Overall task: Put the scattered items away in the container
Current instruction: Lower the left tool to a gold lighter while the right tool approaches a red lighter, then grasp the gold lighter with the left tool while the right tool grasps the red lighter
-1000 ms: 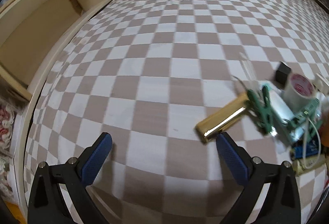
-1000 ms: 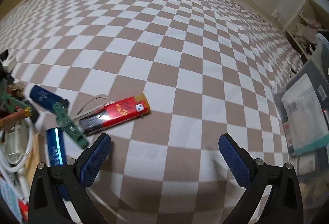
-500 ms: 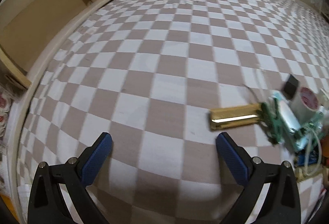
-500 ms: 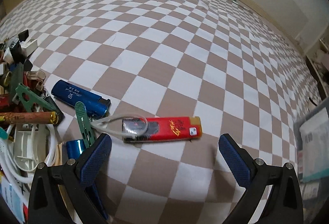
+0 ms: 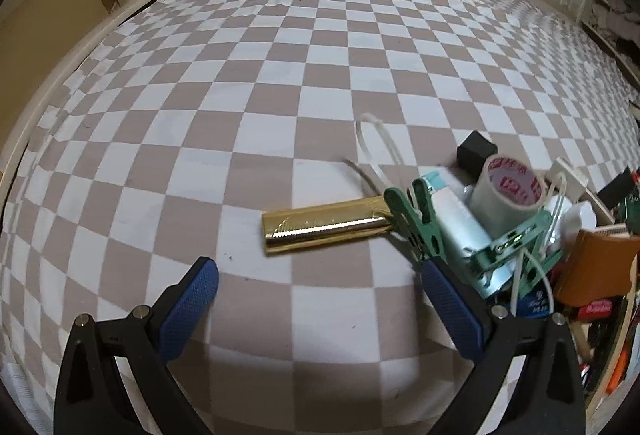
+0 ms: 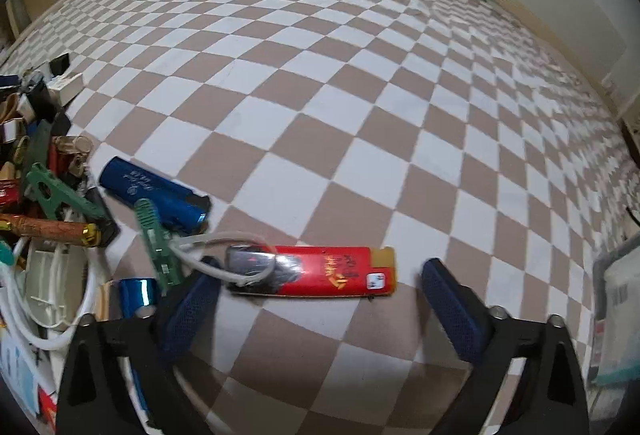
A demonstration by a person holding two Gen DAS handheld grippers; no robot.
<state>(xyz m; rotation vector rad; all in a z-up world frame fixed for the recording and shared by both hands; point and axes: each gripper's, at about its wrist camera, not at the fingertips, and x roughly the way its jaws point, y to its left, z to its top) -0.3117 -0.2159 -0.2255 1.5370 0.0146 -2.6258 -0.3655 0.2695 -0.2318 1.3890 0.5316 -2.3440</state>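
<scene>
A: Both views shifted vs a second ago. Gold bar point(image 5: 326, 228) sits more centred between the left gripper point(image 5: 318, 305) fingers, but just beyond the tips. Jaws wide, nothing in them.

B: Right side?

A: Red lighter point(image 6: 320, 272) was up-left of the right gripper point(image 6: 320, 303), now lies level just past its tips. Jaws are closing, pads not touching it; lighter isn't held.

B: Look of it?

A: Red body, gold lettering, tan cap at right, dark end at left with a white cord loop point(image 6: 224, 255) over it. On the checkered cloth point(image 6: 360, 95).

B: Counts?

A: One red lighter, one blue lighter point(image 6: 150, 193) far-left of it, one gold bar, one tape roll point(image 5: 510, 191). Green clips point(image 5: 416, 225): two in the left view.
</scene>
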